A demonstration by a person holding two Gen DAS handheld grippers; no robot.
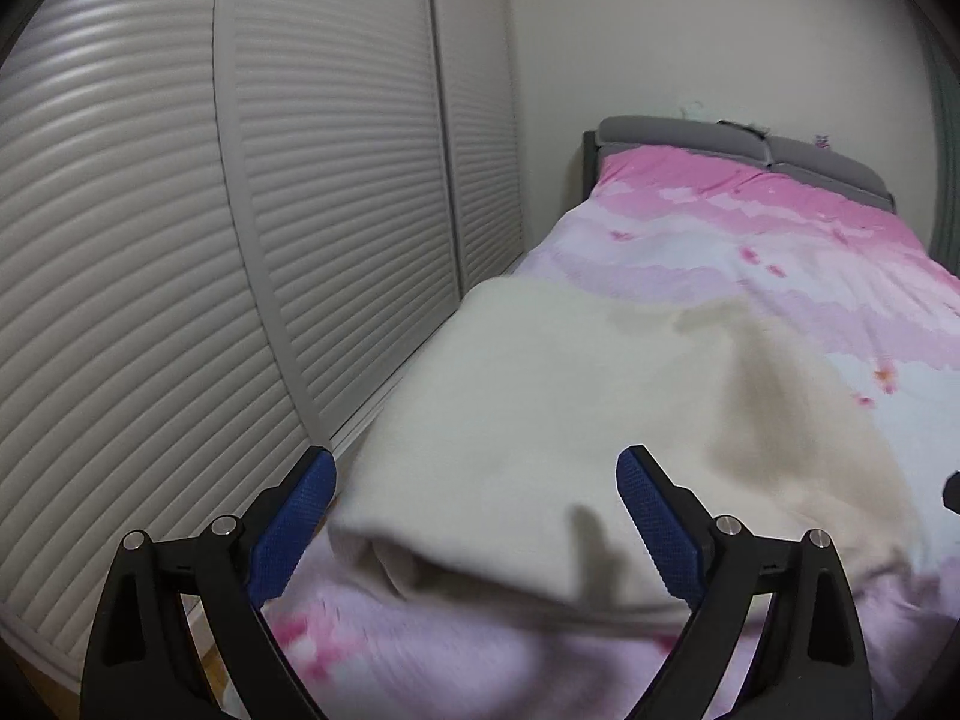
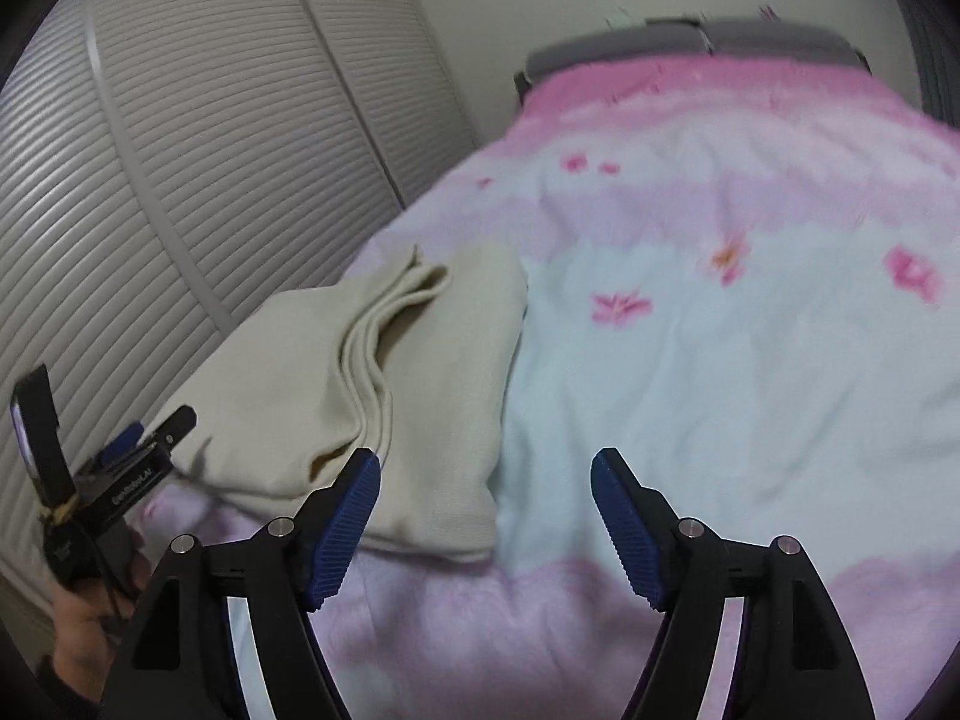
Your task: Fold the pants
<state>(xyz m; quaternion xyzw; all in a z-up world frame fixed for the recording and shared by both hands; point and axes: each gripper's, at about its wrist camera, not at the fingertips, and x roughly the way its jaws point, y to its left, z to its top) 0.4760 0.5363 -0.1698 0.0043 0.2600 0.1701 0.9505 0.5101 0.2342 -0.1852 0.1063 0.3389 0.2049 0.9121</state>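
The cream pants [image 1: 540, 396] lie folded into a thick bundle on the left side of the pink floral duvet [image 1: 780, 252]. In the left wrist view my left gripper [image 1: 474, 462] hangs over the bundle's near edge. Its jaws stand wide apart and its blue pads [image 1: 294, 528] touch nothing. In the right wrist view the pants [image 2: 420, 372] show stacked layers along a fold. My right gripper [image 2: 486, 459] is open just right of them, over bare duvet [image 2: 720, 360]. Its left pad [image 2: 345, 522] overlaps the bundle's near right corner. The left gripper [image 2: 150, 429] appears at far left, held by a hand [image 2: 78, 618].
White louvred closet doors [image 1: 150, 240] run close along the bed's left side, with a narrow strip of floor [image 1: 210, 666] between. A grey padded headboard [image 1: 690, 135] stands at the far end against a pale wall. Open duvet stretches to the right of the pants.
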